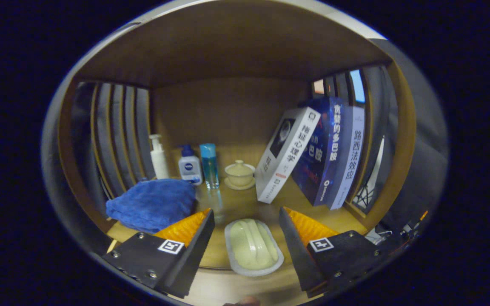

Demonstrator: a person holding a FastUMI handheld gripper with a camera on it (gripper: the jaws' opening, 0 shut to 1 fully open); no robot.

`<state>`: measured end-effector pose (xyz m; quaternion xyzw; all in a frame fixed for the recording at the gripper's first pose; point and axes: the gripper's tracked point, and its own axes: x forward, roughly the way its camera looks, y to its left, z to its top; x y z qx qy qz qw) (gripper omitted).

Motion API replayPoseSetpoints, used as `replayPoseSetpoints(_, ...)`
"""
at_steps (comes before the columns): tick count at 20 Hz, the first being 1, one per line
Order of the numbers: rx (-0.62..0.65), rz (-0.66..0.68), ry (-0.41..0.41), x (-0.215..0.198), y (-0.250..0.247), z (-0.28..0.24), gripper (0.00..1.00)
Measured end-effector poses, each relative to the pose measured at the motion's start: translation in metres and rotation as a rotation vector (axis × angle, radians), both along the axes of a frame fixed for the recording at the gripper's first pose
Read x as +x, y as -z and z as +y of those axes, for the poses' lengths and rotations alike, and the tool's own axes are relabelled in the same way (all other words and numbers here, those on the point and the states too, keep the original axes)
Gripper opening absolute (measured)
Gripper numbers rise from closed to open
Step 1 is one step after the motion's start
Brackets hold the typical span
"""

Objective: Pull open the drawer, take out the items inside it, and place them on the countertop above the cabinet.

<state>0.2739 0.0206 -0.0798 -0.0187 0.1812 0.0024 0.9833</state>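
The gripper faces into an open wooden shelf compartment, its two fingers spread wide apart with nothing pressed between them. Lying flat between the fingers, on the near part of the wooden surface, is a pale green dish with a grey rim, long side running near to far; neither finger touches it, so it rests on its own weight. I judge it to be one of the items out of the drawer, already set down on the countertop, with the jaws standing open because the release is done or nearly so. The drawer itself I cannot place from here. To the left, just beside the left finger, a blue cloth lies bunched, soft enough to stay where it is dropped. Farther back stand a white pump bottle, a small lotion bottle and a clear blue bottle, lined up near the far wall where they are out of the way. Right of them sits a lidded cream cup on its saucer. On the far right, three books lean leftward against one another and the right side panel, which props them. The dish sits clear of all these, well toward the near edge.
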Motion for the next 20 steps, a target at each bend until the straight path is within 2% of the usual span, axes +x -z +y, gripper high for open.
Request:
replayPoseSetpoints(3,-0.012,-0.096,0.009,-0.041,-0.026,0.0,0.91)
replayPoseSetpoints(6,0.006,-0.184,0.057,-0.088,-0.039,-0.008,0.91)
replayPoseSetpoints(12,0.009,-0.23,0.154,-0.179,-0.03,-0.04,0.92)
replayPoseSetpoints(15,0.0,-0.234,0.183,-0.209,-0.018,-0.051,0.92)
replayPoseSetpoints(20,0.062,-0.285,0.145,-0.234,0.0,-0.042,0.92)
